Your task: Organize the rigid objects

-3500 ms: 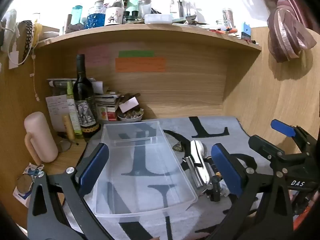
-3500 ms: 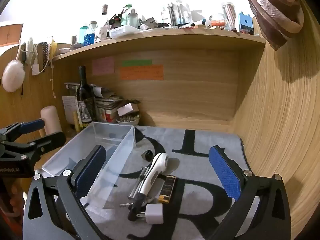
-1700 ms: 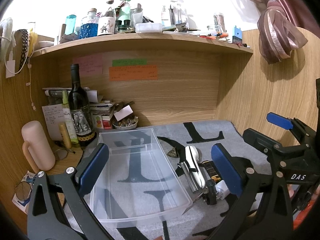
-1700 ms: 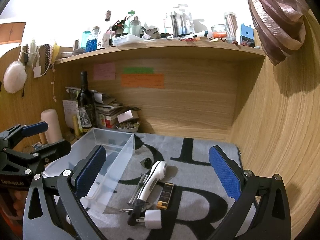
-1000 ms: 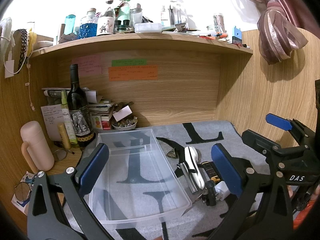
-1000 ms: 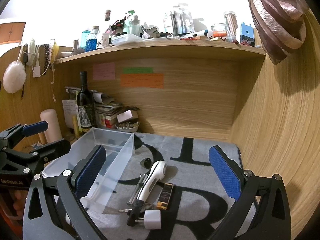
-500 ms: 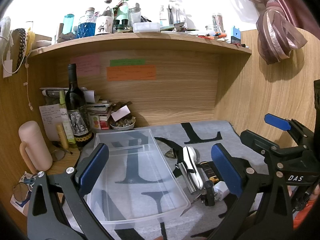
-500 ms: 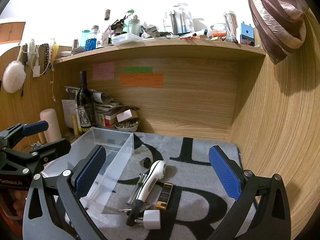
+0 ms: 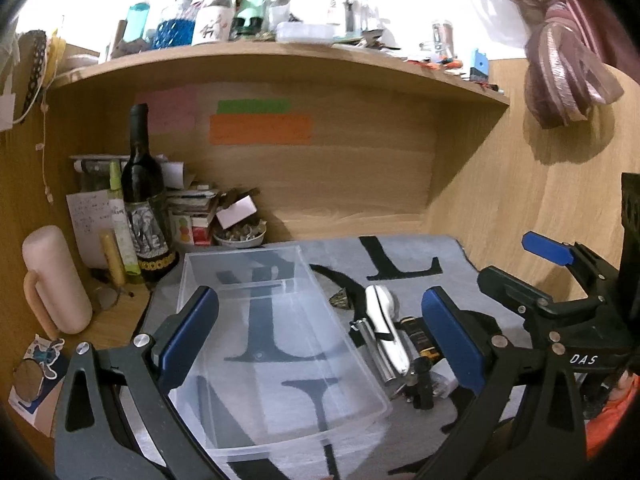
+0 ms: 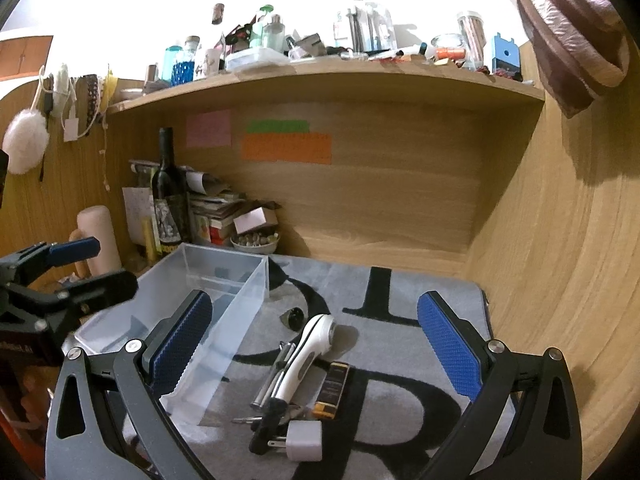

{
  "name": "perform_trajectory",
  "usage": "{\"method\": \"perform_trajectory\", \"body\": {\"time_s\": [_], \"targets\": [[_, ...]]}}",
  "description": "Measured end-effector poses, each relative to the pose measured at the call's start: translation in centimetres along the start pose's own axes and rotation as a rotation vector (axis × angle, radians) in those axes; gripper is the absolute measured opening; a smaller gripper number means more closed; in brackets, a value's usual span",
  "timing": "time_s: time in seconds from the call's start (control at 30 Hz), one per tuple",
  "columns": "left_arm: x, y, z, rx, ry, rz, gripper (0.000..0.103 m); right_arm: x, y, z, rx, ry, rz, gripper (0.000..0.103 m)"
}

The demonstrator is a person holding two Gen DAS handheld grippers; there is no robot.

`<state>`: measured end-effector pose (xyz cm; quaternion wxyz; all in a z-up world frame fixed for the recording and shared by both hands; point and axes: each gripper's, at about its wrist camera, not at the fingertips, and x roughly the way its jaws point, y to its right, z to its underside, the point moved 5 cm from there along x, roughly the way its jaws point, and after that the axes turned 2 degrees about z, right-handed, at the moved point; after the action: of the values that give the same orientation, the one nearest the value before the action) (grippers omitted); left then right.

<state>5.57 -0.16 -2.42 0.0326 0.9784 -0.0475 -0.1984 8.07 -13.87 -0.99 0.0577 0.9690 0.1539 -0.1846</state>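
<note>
While both are held wide apart and empty, the left tool [image 9: 320, 332] is poised over the clear bin [image 9: 280, 320] and the right tool [image 10: 316, 344] over a pile (shaver [image 10: 306, 356], charger [image 10: 304, 440], lighter [image 10: 332, 392]) laid on the grey mat [image 10: 400, 292], just beside the bin on the counter.

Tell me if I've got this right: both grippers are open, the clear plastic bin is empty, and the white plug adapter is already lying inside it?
Not quite. The white plug adapter lies on the grey mat, outside the clear plastic bin, as the right wrist view shows. The rest holds: the bin is empty, and the left gripper and right gripper are open.
</note>
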Motion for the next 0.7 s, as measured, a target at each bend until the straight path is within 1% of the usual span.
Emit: {"method": "perform_trajectory", "body": {"time_s": [0.07, 0.1, 0.2, 0.27, 0.33, 0.4, 0.43, 0.47, 0.57, 0.63, 0.7], "targets": [[0.4, -1.0, 0.1, -0.015, -0.024, -0.016, 0.086, 0.6, 0.1, 0.2, -0.002, -0.013, 0.006, 0.102], [0.6, -1.5, 0.1, -0.022, -0.039, -0.020, 0.085, 0.9, 0.2, 0.2, -0.003, -0.021, 0.009, 0.101], [1.4, -3.6, 0.4, -0.047, -0.083, -0.043, 0.082, 1.8, 0.6, 0.5, -0.001, -0.046, 0.012, 0.093], [1.9, -5.1, 0.7, -0.053, -0.120, -0.077, 0.076, 2.5, 0.9, 0.8, 0.000, -0.071, 0.015, 0.087], [2.7, -6.8, 1.2, -0.064, -0.169, -0.104, 0.071, 3.3, 1.2, 1.3, 0.003, -0.101, 0.013, 0.084], [3.4, -8.4, 1.7, -0.075, -0.217, -0.120, 0.068, 4.0, 1.5, 1.7, 0.007, -0.128, 0.014, 0.080], [3.8, -9.1, 2.1, -0.081, -0.243, -0.127, 0.065, 4.5, 1.8, 2.1, 0.010, -0.150, 0.015, 0.078], [4.3, -9.9, 2.5, -0.091, -0.277, -0.134, 0.060, 4.7, 1.8, 2.3, 0.009, -0.162, 0.018, 0.077], [5.7, -11.7, 3.8, -0.128, -0.376, -0.121, 0.049, 5.6, 2.2, 3.2, 0.010, -0.212, 0.020, 0.071], [6.5, -12.5, 4.7, -0.151, -0.430, -0.109, 0.044, 6.2, 2.5, 3.7, 0.011, -0.241, 0.019, 0.068], [7.0, -13.0, 5.4, -0.163, -0.466, -0.100, 0.040, 6.8, 2.6, 4.3, 0.015, -0.273, 0.017, 0.067]]}}
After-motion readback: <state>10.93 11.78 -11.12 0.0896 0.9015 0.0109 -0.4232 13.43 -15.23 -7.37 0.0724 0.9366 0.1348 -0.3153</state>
